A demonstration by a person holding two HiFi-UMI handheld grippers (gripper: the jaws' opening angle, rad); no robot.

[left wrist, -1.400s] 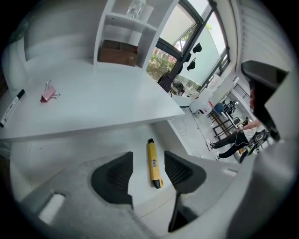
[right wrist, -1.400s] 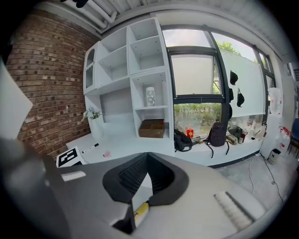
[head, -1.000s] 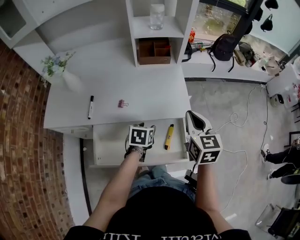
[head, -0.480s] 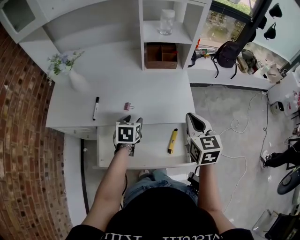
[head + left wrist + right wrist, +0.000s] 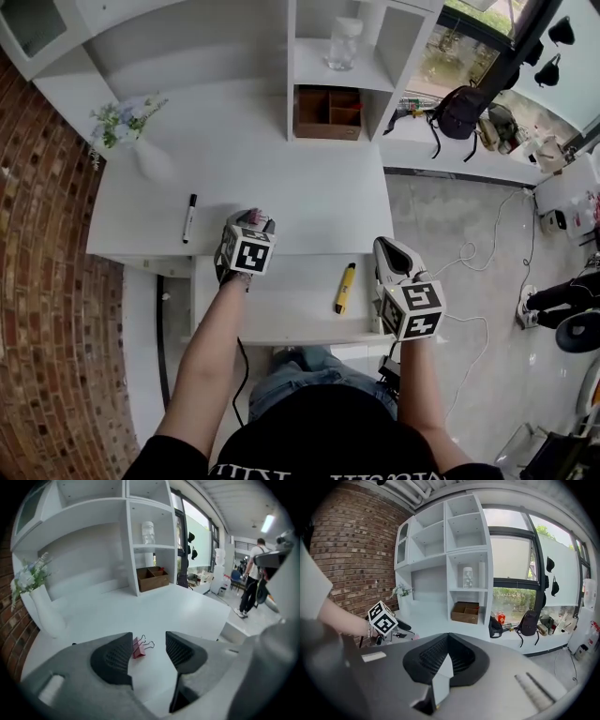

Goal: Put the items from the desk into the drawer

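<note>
A pink binder clip [image 5: 139, 646] lies on the white desk [image 5: 309, 202], between the tips of my left gripper [image 5: 147, 651] and close to its left jaw; the jaws stand open and apart from it. In the head view the left gripper [image 5: 251, 225] hangs over the desk's front edge and hides most of the clip. A black marker [image 5: 187, 217] lies on the desk to the left. A yellow highlighter [image 5: 345, 287] rests in the open drawer [image 5: 281, 314]. My right gripper [image 5: 394, 253] hovers at the drawer's right end, shut and empty.
A white vase with flowers [image 5: 141, 155] stands at the desk's back left. The shelf unit holds a brown box [image 5: 328, 112] and a glass jar [image 5: 342, 42]. A backpack [image 5: 459, 108] sits on the ledge at right. A person [image 5: 251, 581] stands far off.
My left gripper has swung from over the drawer leftward and away from me onto the desk, up to the binder clip. The right gripper has hardly shifted.
</note>
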